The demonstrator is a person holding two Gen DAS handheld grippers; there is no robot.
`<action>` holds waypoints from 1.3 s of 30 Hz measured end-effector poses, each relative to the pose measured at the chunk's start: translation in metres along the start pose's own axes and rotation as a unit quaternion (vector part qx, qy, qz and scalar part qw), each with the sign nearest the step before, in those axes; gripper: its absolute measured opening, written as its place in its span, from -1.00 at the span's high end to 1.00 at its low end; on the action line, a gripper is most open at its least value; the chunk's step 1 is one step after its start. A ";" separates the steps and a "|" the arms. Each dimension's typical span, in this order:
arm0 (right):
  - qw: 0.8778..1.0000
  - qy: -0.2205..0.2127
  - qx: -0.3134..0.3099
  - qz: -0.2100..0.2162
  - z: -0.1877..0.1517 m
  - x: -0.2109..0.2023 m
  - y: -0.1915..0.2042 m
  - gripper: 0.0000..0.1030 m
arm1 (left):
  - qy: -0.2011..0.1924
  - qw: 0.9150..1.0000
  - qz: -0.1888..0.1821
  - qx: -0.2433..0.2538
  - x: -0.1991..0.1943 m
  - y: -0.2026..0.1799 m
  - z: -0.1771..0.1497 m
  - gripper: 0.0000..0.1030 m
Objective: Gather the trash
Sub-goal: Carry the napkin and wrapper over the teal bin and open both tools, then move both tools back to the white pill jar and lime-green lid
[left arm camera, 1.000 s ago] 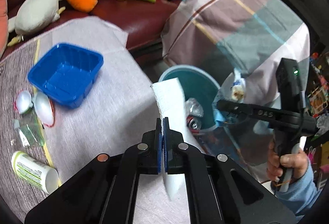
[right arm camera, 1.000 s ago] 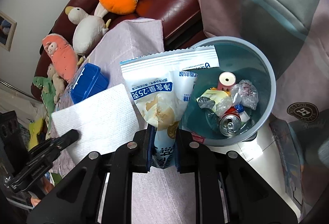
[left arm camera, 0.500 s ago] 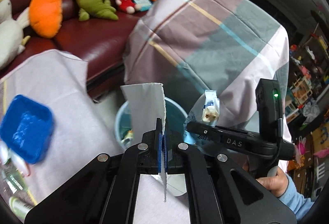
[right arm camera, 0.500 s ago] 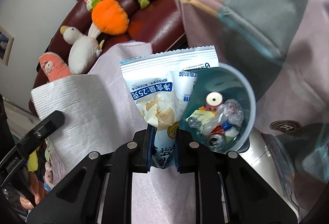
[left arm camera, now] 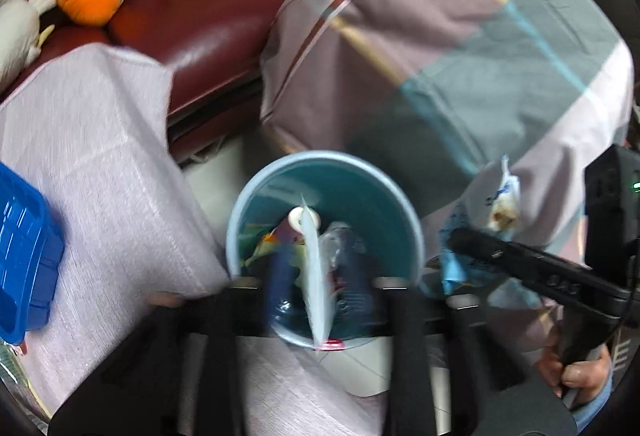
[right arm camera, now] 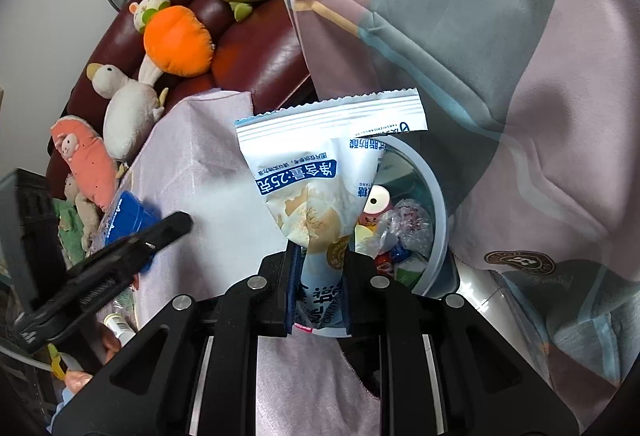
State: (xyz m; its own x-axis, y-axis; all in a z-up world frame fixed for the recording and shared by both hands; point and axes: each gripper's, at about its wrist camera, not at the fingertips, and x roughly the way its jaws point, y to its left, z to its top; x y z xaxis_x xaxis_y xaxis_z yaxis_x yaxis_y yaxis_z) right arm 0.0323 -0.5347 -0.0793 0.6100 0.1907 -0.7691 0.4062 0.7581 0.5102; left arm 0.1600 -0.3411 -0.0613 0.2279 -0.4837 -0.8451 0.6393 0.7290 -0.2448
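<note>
Left wrist view was pretty smeared with motion blur. The left tool (left arm camera: pixel 320 292) hung right over the blue trash bin (left arm camera: pixel 256 212), its jaws having just been opening and standing spread. The white paper towel (left arm camera: pixel 316 276) showed edge-on as a thin sliver between them, and I couldn't tell if a pad touched it. The stuff inside the bin was mush here, just colours. This view also caught the right tool (left arm camera: pixel 460 240) from the side, with a hand (left arm camera: pixel 580 372) on its grip and the snack bag (left arm camera: pixel 505 204) poking up past the bin rim, only partly visible. A blue plastic tray (left arm camera: pixel 24 256) was cut off at the left edge on the cloth-covered bench (left arm camera: pixel 100 164).

Right wrist view was sharp. The right tool (right arm camera: pixel 318 268) was pinching the white and blue snack bag (right arm camera: pixel 320 172), which blocked the near left part of the trash bin (right arm camera: pixel 438 212). Inside you could make out cans and crumpled plastic. The left tool (right arm camera: pixel 176 224) entered at the left, only one dark finger showing, so its spread was unreadable from here. The paper towel wasn't visible in this one. Plush toys (right arm camera: pixel 176 40) sat on the red sofa (right arm camera: pixel 256 60).
</note>
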 end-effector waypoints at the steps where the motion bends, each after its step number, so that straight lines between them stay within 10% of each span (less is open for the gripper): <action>1: 1.000 0.002 0.000 0.000 0.001 0.002 0.000 0.66 | -0.008 1.000 0.011 -0.003 -0.001 0.003 -0.002 -0.40; 11: 1.000 0.020 -0.009 -0.006 0.004 0.024 0.008 0.64 | -0.002 1.000 0.030 -0.007 -0.014 0.022 -0.024 -0.76; 13: 0.999 0.028 -0.015 -0.007 0.006 0.031 0.015 0.49 | 0.005 0.999 0.033 -0.010 -0.016 0.026 -0.031 -0.76; 15: 0.999 0.034 -0.023 -0.011 0.006 0.038 0.020 -0.20 | 0.006 0.999 0.033 -0.015 -0.020 0.030 -0.037 -0.76; 23: 0.998 0.036 -0.031 -0.035 0.003 0.041 0.033 -0.44 | 0.011 0.999 0.026 -0.041 -0.035 0.050 -0.057 -0.77; 39: 0.994 0.065 -0.072 -0.046 -0.039 0.031 0.097 -0.47 | -0.018 0.993 0.046 -0.110 -0.105 0.101 -0.115 -0.78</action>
State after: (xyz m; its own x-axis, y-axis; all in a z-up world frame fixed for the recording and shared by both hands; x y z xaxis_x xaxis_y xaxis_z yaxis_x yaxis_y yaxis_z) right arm 0.0642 -0.4308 -0.0692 0.4781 0.1878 -0.8580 0.3489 0.8559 0.3817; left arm 0.1164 -0.1612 -0.0521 0.3066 -0.4253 -0.8515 0.4402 0.8566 -0.2693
